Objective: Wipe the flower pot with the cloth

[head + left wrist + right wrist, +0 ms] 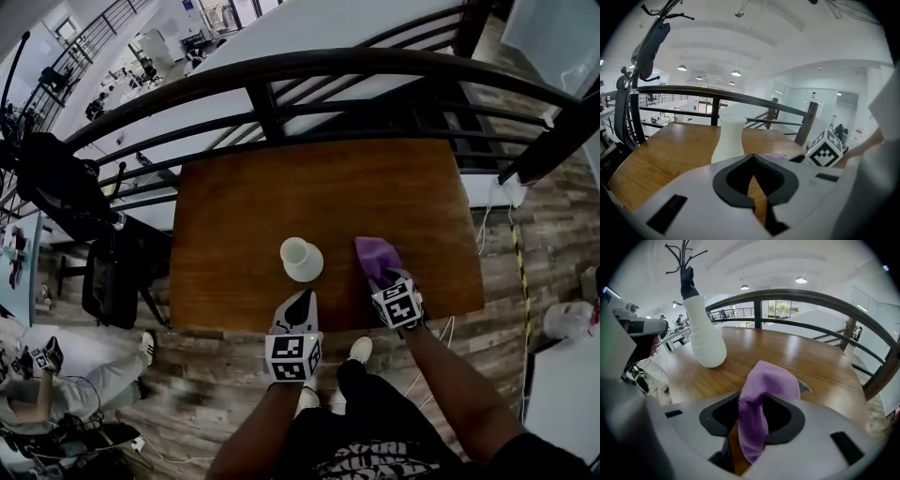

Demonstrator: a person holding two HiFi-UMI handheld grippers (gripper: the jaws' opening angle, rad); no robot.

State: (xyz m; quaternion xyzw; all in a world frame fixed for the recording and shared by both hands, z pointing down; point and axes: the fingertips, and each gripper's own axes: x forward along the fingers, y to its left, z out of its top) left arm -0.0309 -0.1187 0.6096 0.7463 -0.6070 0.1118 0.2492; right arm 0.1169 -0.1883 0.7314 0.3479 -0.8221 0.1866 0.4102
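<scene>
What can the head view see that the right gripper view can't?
Only the head view shows both grippers from above, the left gripper and the right gripper, plus the person's shoe on the floor. Only the right gripper view shows ceiling lamps and, close up, the purple cloth between its open jaws. Both show the white flower pot, the cloth, the wooden table and the railing.

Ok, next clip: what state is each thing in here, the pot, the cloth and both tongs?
flower pot: upright on the table, untouched.
cloth: bunched on the table, near end between the right tongs.
left tongs: shut, empty.
right tongs: open around the cloth, not clamped on it.
</scene>
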